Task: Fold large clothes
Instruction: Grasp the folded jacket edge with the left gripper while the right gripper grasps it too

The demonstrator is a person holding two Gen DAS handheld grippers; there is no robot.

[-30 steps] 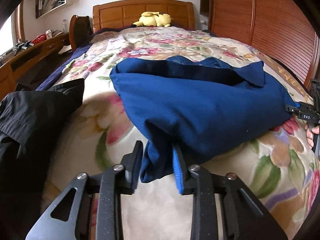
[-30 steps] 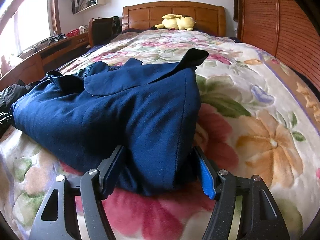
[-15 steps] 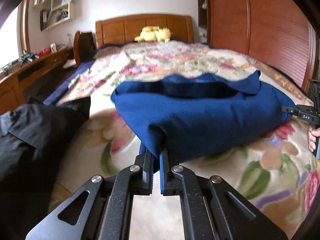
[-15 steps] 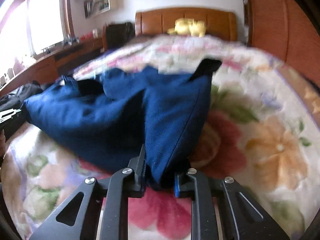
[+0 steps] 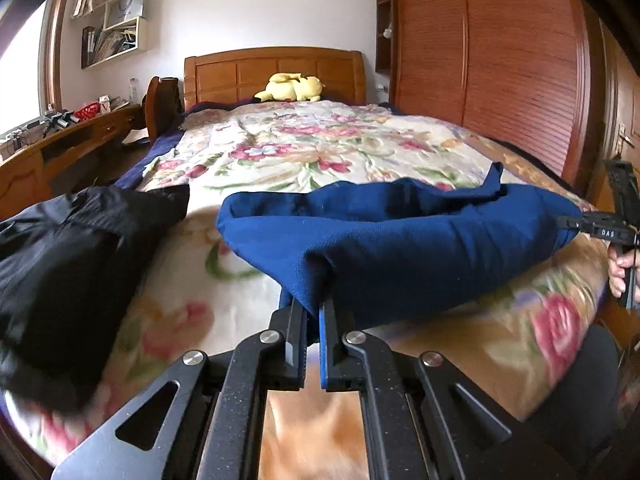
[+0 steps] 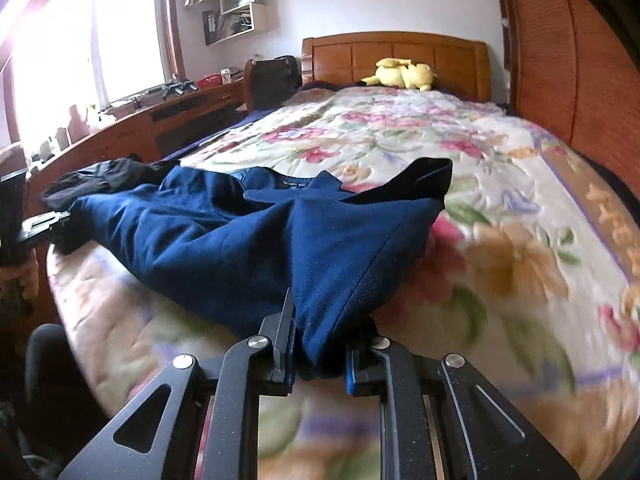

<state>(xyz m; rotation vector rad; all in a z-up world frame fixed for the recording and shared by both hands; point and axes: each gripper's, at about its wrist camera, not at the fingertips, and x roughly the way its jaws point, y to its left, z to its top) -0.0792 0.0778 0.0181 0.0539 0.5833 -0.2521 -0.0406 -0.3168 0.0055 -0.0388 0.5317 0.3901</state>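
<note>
A large dark blue garment (image 5: 400, 240) lies across the near end of the bed with the floral cover (image 5: 312, 148). My left gripper (image 5: 314, 312) is shut on its near left hem and holds that edge lifted. My right gripper (image 6: 318, 340) is shut on the garment's (image 6: 280, 248) near right hem, also lifted. The cloth hangs stretched between the two grippers. The right gripper shows at the right edge of the left wrist view (image 5: 600, 228), and the left gripper at the left edge of the right wrist view (image 6: 44, 220).
A black garment (image 5: 68, 264) lies on the bed's left side, next to the blue one. A yellow plush toy (image 5: 292, 87) rests by the wooden headboard (image 5: 276, 68). A wooden desk (image 5: 60, 140) runs along the left, a wooden wardrobe (image 5: 500, 72) along the right.
Both grippers closed on the blue garment's near hem, then lifted it and pulled back toward the foot of the bed. The garment now hangs taut between them.
</note>
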